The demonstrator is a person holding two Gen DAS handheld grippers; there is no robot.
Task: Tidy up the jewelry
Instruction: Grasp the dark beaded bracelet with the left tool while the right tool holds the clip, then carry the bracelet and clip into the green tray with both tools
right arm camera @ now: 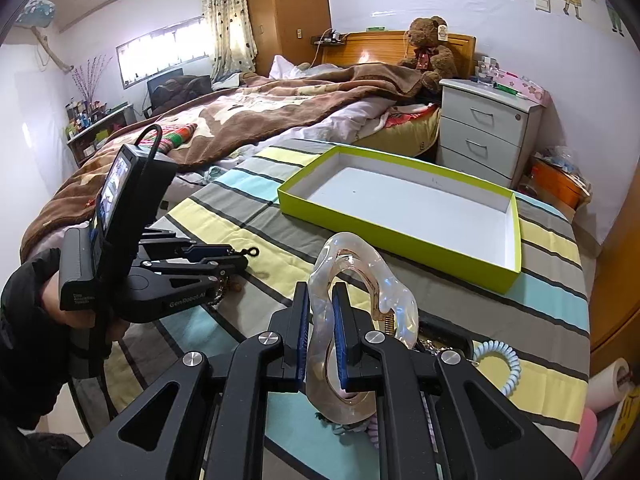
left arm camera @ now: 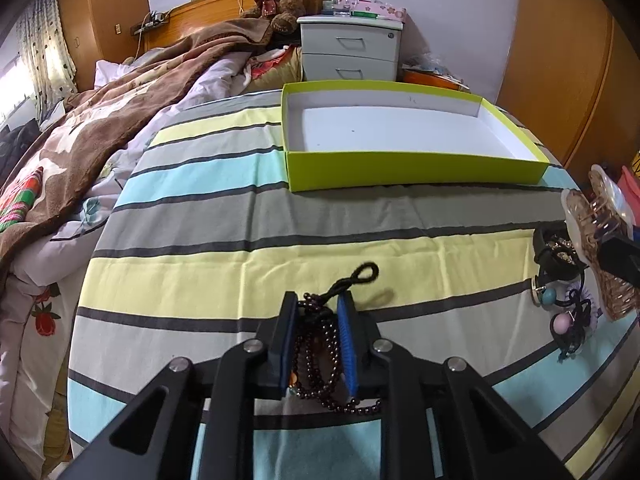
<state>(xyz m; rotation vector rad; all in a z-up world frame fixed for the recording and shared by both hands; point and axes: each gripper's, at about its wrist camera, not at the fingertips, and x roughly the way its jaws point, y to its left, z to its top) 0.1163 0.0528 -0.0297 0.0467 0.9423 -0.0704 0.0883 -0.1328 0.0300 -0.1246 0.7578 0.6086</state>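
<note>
**Both hand-held grippers loaded, box empty: drop risks**

Left wrist view: left hand-held gripper is closed narrow on a dark bead necklace. The grip catches only part of the bunch: bead loops sag below the pads onto the striped cloth, and the black cord loop pokes out front. Likely failure is strands sliding out or snagging on the cloth when lifted, since nothing but a pinch on round beads holds them. Green box sits well ahead, empty, so it's a long carry. Leftover pile of hair ties lies at the right edge.

Right wrist view: right hand-held gripper is clamped tight on a clear hair claw, pinching one glossy curved edge. Smooth plastic, off-centre hold, so I'd expect it to swivel or squirt out. It hangs over the pile and the coiled tie, so a drop scatters those. Left gripper is near; both heading for the box could collide.
</note>
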